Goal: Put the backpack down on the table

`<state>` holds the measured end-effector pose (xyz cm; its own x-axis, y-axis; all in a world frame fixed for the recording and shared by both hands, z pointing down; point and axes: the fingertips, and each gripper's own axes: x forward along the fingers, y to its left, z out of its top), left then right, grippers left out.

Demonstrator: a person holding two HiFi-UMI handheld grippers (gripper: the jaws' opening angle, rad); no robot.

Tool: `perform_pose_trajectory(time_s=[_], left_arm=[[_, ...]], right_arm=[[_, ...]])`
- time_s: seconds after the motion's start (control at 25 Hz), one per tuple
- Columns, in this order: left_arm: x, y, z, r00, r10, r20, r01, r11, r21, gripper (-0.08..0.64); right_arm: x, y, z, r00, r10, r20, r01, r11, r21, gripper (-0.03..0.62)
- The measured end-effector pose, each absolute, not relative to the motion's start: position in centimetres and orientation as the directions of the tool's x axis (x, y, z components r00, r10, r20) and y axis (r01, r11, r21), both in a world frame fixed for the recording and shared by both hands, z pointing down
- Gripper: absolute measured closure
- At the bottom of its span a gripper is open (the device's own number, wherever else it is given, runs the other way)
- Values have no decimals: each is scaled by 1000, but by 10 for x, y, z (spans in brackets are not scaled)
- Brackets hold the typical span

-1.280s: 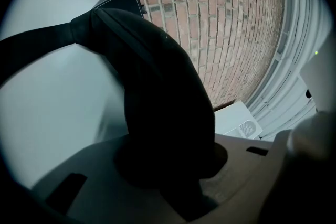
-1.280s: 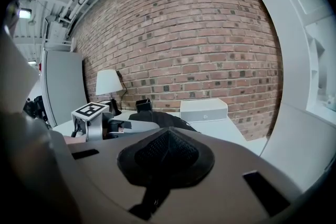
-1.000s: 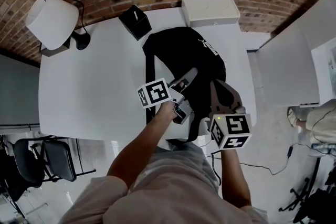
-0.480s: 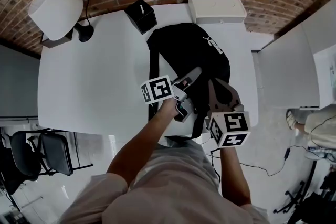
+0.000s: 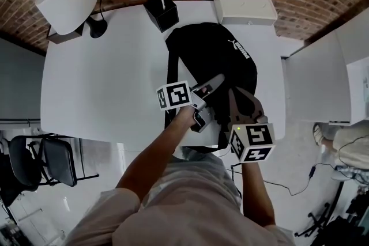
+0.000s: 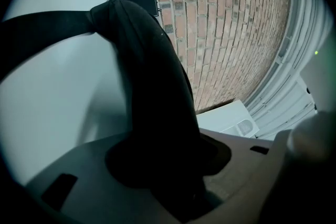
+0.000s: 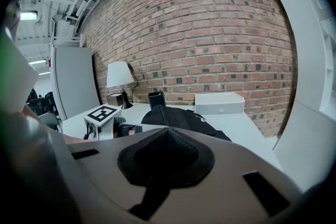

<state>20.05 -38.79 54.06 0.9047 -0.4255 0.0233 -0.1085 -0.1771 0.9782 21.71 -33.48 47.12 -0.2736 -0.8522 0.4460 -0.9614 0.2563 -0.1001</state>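
A black backpack [image 5: 210, 63] lies flat on the white table [image 5: 104, 83], with its straps toward me. My left gripper [image 5: 209, 86] reaches over its near end. In the left gripper view a black padded shoulder strap [image 6: 147, 76] runs between the jaws of the left gripper [image 6: 170, 162]. Those jaws have just been opening and stand apart around the strap. My right gripper [image 5: 242, 102] is at the near right corner of the bag. In the right gripper view the right gripper [image 7: 165, 157] is shut on black mesh strap padding [image 7: 165, 152], with the backpack [image 7: 184, 118] beyond it.
At the far left of the table stands a white lamp [image 5: 66, 0]. A black box [image 5: 161, 11] and a white box [image 5: 245, 7] sit along the brick wall. A chair [image 5: 49, 161] stands at the near left, and a white cabinet [image 5: 323, 78] on the right.
Both grippers stay at the backpack's near end. The whole scene has shifted slightly right and up in the head view. The backpack rests where it was.
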Motion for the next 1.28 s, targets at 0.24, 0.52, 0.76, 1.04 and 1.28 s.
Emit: perform_pose_trajectory(time_s=[0.24, 0.52, 0.76, 1.04, 1.28], left_arm=[[196, -384, 546, 902, -429, 37, -124, -176, 977, 393], [184, -374, 553, 902, -430, 42, -122, -159, 980, 379], [170, -368, 555, 894, -444, 58, -140, -155, 978, 379], [153, -360, 556, 892, -446, 67, -147, -148, 978, 379], [132, -355, 554, 885, -457, 91, -176, -149, 973, 379]], right_arm=[[213, -334, 474, -284, -846, 451, -958, 268, -101, 591], [204, -332, 479, -303, -839, 452, -952, 283, -114, 591], [191, -331, 479, -324, -833, 450, -946, 298, -128, 591], [177, -328, 478, -337, -828, 447, -941, 311, -132, 591], [157, -327, 473, -360, -824, 438, -933, 331, -143, 591]])
